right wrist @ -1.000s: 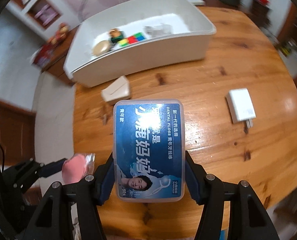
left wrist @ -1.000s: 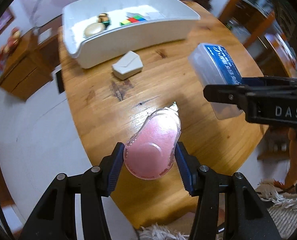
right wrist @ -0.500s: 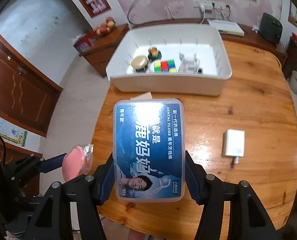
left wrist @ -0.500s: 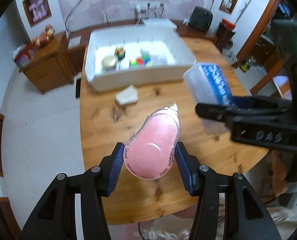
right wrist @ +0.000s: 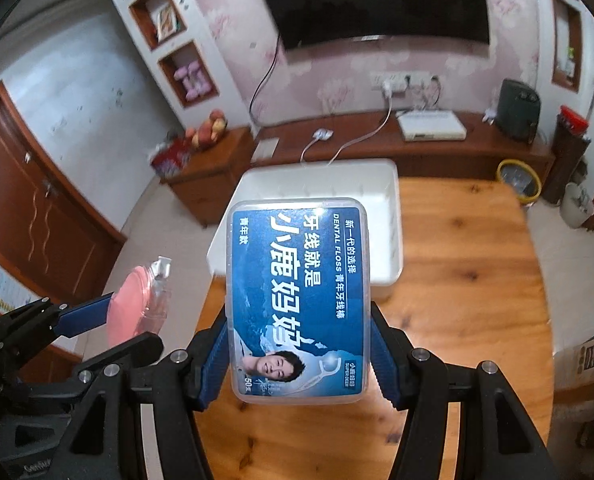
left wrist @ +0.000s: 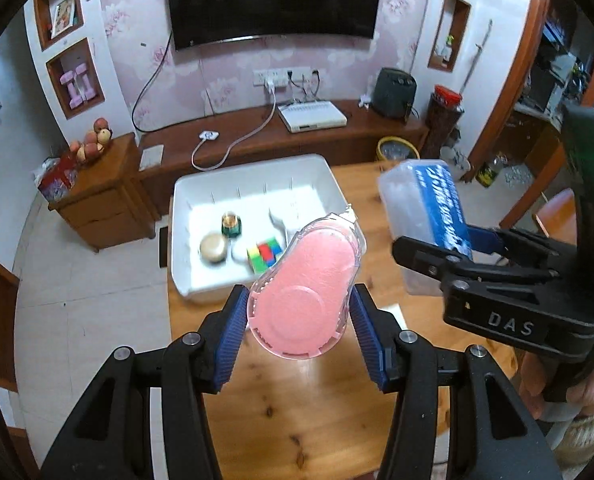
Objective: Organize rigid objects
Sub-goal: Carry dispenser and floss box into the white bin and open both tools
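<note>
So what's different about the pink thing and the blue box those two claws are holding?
The pink case is rounded, teardrop-shaped, tapering to a clear tip; the blue box is rectangular with rounded corners. The case is plain, while the box carries a printed dental floss label. The left gripper holds the case; the right gripper holds the box. Both have clear plastic shells and are held above the table.

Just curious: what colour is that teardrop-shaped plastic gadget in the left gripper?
Pink inside a clear casing: the teardrop-shaped plastic gadget shows best in the left wrist view.
</note>
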Available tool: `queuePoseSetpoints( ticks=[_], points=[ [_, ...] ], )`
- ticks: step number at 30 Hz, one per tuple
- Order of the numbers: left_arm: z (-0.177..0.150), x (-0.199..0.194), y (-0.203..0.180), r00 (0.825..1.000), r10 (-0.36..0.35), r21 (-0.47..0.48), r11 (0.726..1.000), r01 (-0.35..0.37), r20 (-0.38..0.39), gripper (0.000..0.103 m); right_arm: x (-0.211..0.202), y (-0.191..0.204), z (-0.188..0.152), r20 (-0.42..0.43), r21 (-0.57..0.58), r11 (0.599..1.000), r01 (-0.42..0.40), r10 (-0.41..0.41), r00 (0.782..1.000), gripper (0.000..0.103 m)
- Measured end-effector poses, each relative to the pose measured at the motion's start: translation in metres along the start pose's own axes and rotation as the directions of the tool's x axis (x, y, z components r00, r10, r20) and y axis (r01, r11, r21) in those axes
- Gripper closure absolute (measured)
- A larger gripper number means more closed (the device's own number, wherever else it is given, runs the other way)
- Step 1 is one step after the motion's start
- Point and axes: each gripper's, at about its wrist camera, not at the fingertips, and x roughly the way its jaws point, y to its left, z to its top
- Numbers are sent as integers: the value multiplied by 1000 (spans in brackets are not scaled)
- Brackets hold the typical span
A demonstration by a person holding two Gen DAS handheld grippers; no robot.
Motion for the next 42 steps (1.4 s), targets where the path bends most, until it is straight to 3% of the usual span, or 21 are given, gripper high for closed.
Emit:
queuePoseSetpoints(
  ticks=[9, 13, 17, 23, 30, 34, 38, 42],
  points=[
    [71, 53, 48, 998, -59, -91, 994, 58, -6, 48, 32, -11, 67, 32, 3, 995, 99, -99, 995, 41],
    [105, 110, 72, 996, -81, -117, 990, 75, -45, 48, 69, -21, 94, 10, 34, 989, 141, -142, 990, 41],
    [123, 184, 87, 988, -79, -127, 990, 62, -132, 48, 134, -37, 107, -67, 64, 981, 184, -180, 981, 41],
    [110, 283, 89, 959, -52, -99, 995, 25, -280, 48, 229, -47, 81, -240, 26, 974, 225, -212, 947, 41],
    [92, 338, 85, 929, -10, -57, 998, -12, -369, 48, 288, -52, 57, -346, -19, 966, 258, -249, 905, 41],
    [92, 342, 80, 934, 21, -17, 999, -29, -358, 47, 298, -55, 66, -325, -28, 958, 285, -278, 904, 41],
    [92, 348, 76, 926, 31, -7, 999, -36, -377, 47, 304, -58, 71, -343, -12, 953, 302, -287, 894, 35],
    [90, 348, 75, 919, 4, -15, 1000, -11, -394, 43, 289, -56, 68, -310, 11, 960, 280, -262, 914, 28]
  ],
)
